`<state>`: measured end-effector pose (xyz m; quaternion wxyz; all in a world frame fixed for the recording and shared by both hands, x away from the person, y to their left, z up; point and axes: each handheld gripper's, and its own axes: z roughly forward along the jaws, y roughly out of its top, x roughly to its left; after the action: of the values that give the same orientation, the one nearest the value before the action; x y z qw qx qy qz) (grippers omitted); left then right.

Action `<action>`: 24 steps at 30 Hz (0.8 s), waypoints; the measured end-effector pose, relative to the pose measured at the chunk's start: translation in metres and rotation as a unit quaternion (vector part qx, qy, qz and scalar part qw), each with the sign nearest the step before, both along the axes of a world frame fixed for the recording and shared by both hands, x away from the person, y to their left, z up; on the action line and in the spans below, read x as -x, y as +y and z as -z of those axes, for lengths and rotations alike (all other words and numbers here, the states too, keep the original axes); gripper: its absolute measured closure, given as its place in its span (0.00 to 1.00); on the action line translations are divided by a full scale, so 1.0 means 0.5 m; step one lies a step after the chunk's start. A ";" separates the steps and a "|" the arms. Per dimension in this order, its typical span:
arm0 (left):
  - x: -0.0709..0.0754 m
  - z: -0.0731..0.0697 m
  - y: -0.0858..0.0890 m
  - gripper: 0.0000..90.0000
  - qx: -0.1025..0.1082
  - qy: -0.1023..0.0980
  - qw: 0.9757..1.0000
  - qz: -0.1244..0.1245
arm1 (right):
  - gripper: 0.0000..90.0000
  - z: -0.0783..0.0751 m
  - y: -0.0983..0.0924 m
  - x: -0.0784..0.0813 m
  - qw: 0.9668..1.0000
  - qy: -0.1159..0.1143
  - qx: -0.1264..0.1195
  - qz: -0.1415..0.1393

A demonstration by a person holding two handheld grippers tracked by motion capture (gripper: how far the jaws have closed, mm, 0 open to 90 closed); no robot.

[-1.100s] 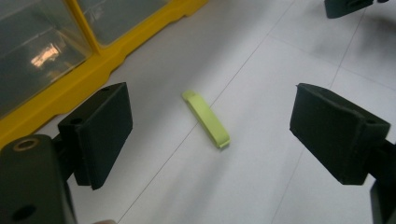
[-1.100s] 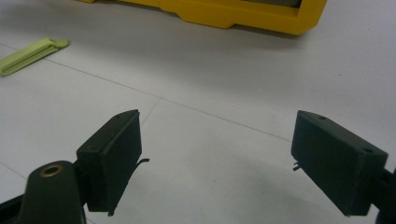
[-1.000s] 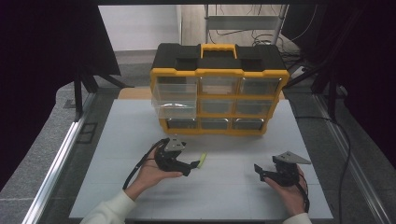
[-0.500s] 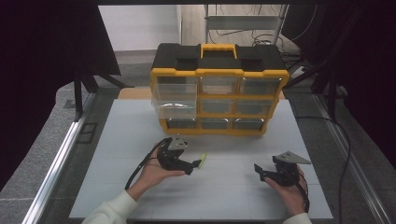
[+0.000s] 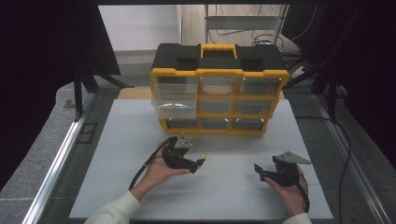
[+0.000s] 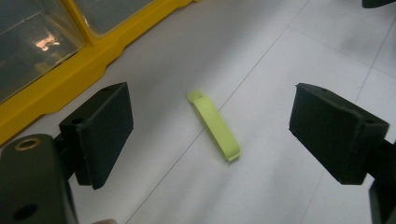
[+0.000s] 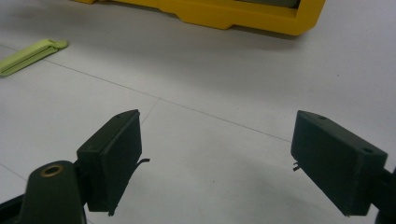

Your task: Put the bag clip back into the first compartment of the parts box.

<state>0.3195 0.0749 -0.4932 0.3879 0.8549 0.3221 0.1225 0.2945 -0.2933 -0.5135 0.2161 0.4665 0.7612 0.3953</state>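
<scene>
Green clip: flat on table, between wide-open, empty left gripper jaws, framed for pickup; right gripper open, empty; organizer's upper-left drawer pulled out, ready to receive

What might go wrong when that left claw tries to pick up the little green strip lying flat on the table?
The green strip is thin and lies flat on the table, so the open left gripper could scrape the surface or slide the strip away instead of catching it. It also lies slantwise between the fingers, so it may twist when pinched. The pulled-out clear drawer of the organizer could be bumped on lifting.
</scene>
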 end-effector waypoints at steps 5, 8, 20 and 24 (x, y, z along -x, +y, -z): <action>-0.007 0.007 -0.008 0.16 -0.005 0.004 1.000 -0.002 | 0.18 0.000 0.000 0.000 1.000 0.000 -0.001 -0.001; -0.012 0.011 -0.013 0.16 -0.007 0.008 1.000 -0.005 | 0.18 -0.001 -0.002 0.000 1.000 -0.002 -0.005 0.000; -0.029 0.029 -0.051 0.17 -0.027 0.017 0.999 0.008 | 0.18 -0.001 -0.002 0.000 1.000 -0.002 -0.005 -0.001; -0.032 0.035 -0.056 0.17 -0.035 0.024 0.999 0.005 | 0.18 -0.002 -0.002 0.001 1.000 -0.002 -0.005 -0.002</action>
<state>0.3352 0.0471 -0.5105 0.3507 0.8721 0.3226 0.1115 0.2942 -0.2943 -0.5127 0.2142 0.4657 0.7594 0.4006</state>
